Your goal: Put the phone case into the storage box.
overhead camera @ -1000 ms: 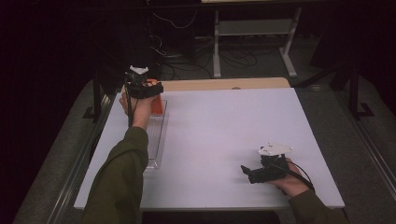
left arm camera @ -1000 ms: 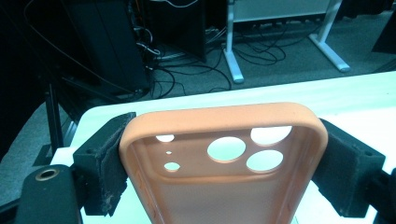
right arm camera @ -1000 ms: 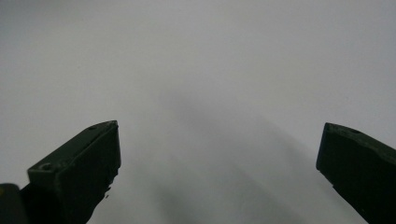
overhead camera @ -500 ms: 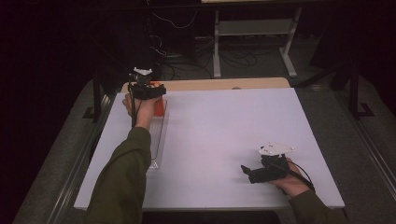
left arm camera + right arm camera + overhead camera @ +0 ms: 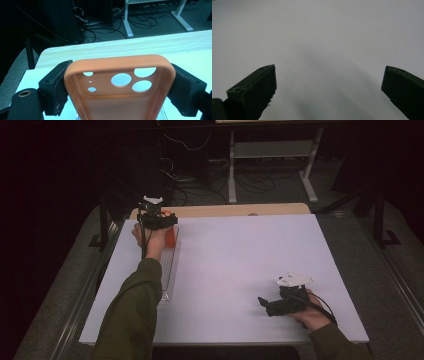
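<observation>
Two black jaws of the left gripper (image 5: 120,90) squeeze the orange phone case (image 5: 120,85) between them, one on each side. Right gripper (image 5: 329,87) jaws stand wide apart.

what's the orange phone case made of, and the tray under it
Phone case: looks like soft silicone or rubber, matte, with rounded edges and moulded camera holes; the left gripper clamps its sides. Tray: seems clear hard plastic, since the white table shows through it.
</observation>
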A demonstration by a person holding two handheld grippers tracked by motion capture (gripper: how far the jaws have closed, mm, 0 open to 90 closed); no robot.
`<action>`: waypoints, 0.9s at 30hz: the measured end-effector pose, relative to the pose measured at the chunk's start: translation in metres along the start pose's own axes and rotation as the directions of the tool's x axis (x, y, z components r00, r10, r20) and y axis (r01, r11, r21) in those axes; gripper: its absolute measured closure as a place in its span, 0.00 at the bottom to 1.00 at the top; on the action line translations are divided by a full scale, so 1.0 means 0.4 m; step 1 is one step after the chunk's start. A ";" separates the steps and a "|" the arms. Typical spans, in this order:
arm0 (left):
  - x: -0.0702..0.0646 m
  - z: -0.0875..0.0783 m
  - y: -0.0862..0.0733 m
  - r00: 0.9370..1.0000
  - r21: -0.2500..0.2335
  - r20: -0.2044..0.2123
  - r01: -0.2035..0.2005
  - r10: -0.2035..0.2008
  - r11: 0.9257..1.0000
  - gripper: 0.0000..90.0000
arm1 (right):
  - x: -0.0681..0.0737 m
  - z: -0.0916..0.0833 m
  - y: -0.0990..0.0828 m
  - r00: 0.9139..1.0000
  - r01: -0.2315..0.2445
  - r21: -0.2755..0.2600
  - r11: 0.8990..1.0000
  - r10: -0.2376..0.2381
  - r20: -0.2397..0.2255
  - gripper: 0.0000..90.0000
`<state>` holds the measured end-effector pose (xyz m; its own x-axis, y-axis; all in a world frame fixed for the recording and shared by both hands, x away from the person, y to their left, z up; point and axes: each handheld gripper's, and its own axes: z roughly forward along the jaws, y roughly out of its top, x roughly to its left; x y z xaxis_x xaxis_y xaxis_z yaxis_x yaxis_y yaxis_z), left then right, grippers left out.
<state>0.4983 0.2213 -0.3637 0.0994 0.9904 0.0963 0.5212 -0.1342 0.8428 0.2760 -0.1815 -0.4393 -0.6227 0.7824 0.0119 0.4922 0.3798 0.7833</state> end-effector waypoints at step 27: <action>0.003 0.041 0.011 1.000 0.027 -0.001 -0.029 0.029 0.999 0.14 | -0.008 -0.002 -0.002 1.000 -0.009 -0.002 1.000 0.009 0.000 0.00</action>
<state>0.5148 0.2212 -0.3686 0.1136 0.9861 0.1214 0.5410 -0.1639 0.8249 0.2772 -0.1846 -0.4395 -0.6178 0.7861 0.0191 0.4968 0.3714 0.7844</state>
